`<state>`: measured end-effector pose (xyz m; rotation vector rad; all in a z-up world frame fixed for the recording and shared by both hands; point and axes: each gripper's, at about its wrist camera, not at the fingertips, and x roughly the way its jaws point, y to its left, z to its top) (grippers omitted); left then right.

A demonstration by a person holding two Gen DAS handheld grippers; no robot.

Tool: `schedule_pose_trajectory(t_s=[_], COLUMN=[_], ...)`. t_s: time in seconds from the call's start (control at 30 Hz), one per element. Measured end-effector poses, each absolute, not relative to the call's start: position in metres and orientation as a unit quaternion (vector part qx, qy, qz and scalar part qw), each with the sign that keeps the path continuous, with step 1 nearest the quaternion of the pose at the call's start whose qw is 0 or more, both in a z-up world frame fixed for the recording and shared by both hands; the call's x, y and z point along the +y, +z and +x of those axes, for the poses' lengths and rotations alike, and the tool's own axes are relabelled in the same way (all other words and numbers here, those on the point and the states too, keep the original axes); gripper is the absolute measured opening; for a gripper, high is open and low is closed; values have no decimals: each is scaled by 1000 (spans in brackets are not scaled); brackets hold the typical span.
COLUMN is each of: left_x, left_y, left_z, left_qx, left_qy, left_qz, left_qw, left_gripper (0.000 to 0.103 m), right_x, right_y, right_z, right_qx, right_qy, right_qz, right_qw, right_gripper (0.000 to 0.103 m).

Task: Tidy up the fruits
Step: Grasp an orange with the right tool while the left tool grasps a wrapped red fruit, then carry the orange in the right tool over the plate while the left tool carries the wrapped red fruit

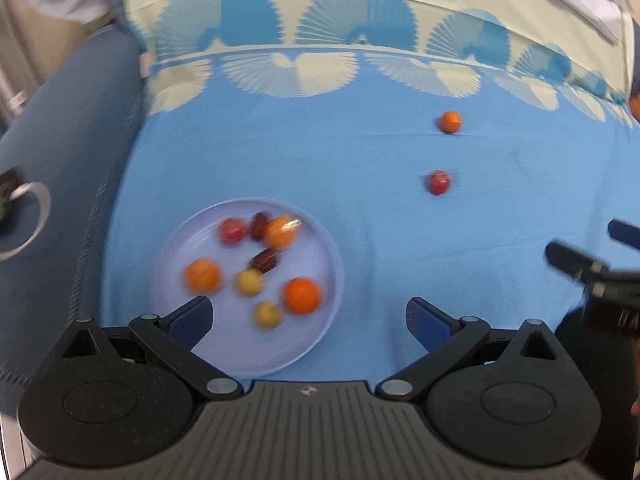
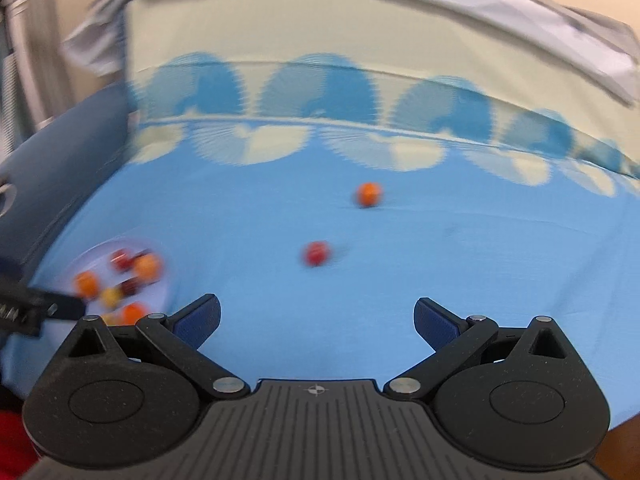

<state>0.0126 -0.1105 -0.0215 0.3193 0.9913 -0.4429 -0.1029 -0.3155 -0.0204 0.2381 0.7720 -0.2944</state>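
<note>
Red fruit — loose on the blue cloth, straight ahead of the right gripper, fingers spread, empty. Orange fruit beyond it. Left gripper — spread, over the plate; right looks nearer.

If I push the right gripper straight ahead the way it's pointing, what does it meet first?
Most likely the red fruit lying loose on the blue cloth, almost dead centre ahead of the open right gripper. The orange fruit sits farther back, slightly right. Depth is hard to judge through the blur.
</note>
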Motion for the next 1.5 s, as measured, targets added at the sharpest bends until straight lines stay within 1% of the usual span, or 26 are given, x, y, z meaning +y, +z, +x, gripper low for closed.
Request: schedule_pose_trajectory(t_s=[0.1, 0.23, 0.37, 0.53, 0.7, 0.8, 0.93, 1.0, 1.03, 1.07, 1.1, 1.13, 1.17, 1.33, 1.5], left_x=[-149, -202, -257, -305, -327, -331, -327, -327, -327, -327, -327, -328, -328, -324, -304], left_y=[-33, -56, -101, -145, -174, -182, -186, -185, -184, -180, -175, -170, -166, -149, -126], left_z=[26, 49, 78, 102, 125, 141, 151, 151, 151, 150, 149, 149, 148, 150, 140], left_qx=[470, 450, 439, 431, 438, 448, 459, 455, 455, 454, 447, 443, 447, 457, 452], left_qy=[-230, -260, -279, -316, -327, -332, -344, -345, -346, -349, -357, -366, -374, -366, -349], left_qz=[168, 179, 210, 244, 260, 246, 223, 226, 227, 227, 223, 220, 218, 202, 209], left_qw=[835, 836, 828, 809, 796, 792, 788, 789, 788, 788, 790, 788, 783, 785, 794], left_gripper=[103, 103, 103, 103, 103, 103, 103, 103, 101, 87, 62, 50, 31, 32, 32], right_x=[-352, -397, -434, -460, -477, -477, -467, -467, -467, -467, -466, -466, -466, -474, -469], right_y=[-31, -57, -100, -144, -176, -189, -207, -211, -210, -209, -206, -202, -198, -185, -156], right_z=[-96, -69, -29, 30, 89, 114, 134, 130, 127, 125, 122, 120, 121, 113, 76], right_qx=[362, 359, 373, 380, 384, 375, 376, 354, 349, 345, 337, 336, 339, 363, 360], right_qy=[-175, -189, -186, -146, -118, -95, -86, -87, -85, -81, -74, -68, -68, -109, -143], right_qz=[116, 123, 124, 102, 97, 95, 55, 61, 61, 61, 60, 59, 61, 93, 118], right_qw=[908, 906, 900, 908, 911, 917, 921, 929, 931, 933, 937, 938, 936, 921, 914], right_gripper=[102, 102, 102, 102, 102, 102, 102, 102, 98, 78, 50, 37, 31, 31, 32])
